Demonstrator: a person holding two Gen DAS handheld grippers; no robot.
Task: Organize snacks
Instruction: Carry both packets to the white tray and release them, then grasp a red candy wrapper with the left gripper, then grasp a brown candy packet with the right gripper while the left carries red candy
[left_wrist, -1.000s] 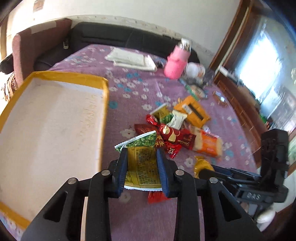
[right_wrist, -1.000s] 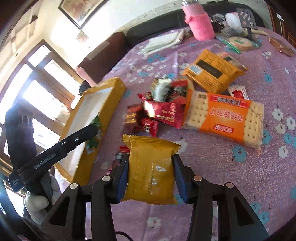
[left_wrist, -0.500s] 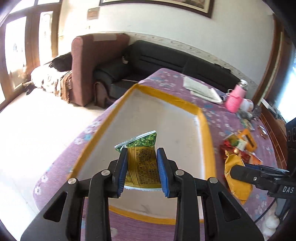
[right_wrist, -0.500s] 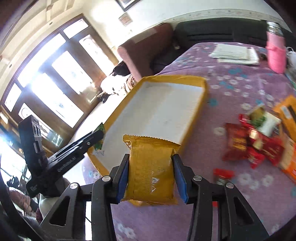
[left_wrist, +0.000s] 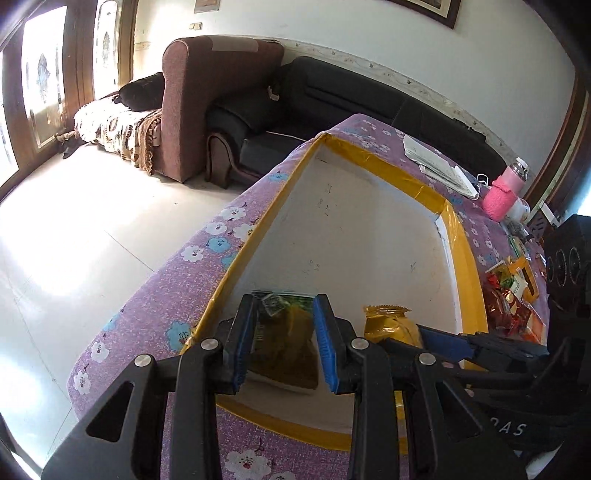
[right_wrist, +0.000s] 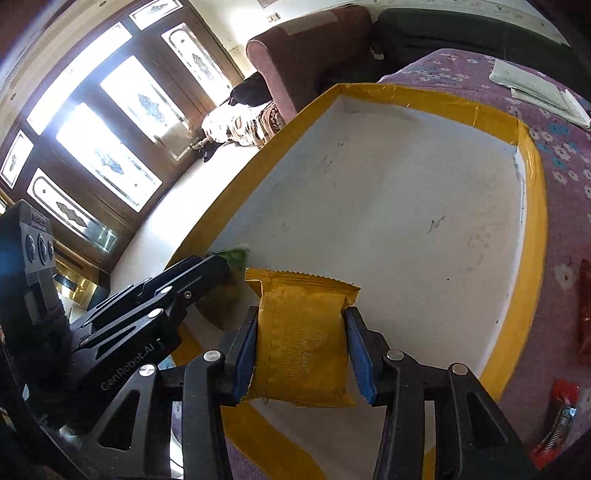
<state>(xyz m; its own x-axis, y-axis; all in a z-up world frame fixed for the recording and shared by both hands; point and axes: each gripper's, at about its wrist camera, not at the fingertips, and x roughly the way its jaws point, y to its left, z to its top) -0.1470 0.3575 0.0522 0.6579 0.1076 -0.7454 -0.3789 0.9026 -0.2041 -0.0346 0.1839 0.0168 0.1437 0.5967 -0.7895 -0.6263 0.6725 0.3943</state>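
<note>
A: Left tool (left_wrist: 283, 314) clamped across a green packet (left_wrist: 284, 349), pads on both long edges, low over the near left corner of the yellow-rimmed tray (left_wrist: 461, 258).

B: Right tool (right_wrist: 301, 325) likewise closed, on a yellow packet (right_wrist: 303, 332). Gripped mid-body, crimped end pointing far, just right of the green one and over the tray's near edge.

A: Touching the tray floor, or hanging above it?

B: Hard to tell from either view (the dark patch under the green one hints at very close).

A: And for handling?

B: Probably light, both of them. Thin crinkly film, soft, the yellow one puffed with air. Slick as well, so likely to slide out if pinched only at a seam. Best taken across the middle, as now, and not squeezed hard; possibly brittle inside.

A: Much left to sort?

B: Plenty, by the look of it. A heap of wrappers (left_wrist: 509, 295), red, orange and green, lying on the bench (left_wrist: 155, 314) to the right of the tray, well apart from both tools. Nothing else inside the tray.

A: Next move, presumably?

B: Lower gently, open wide, leave the two side by side along the near edge. No dropping from height, lest light packets skid on that smooth white floor.
</note>
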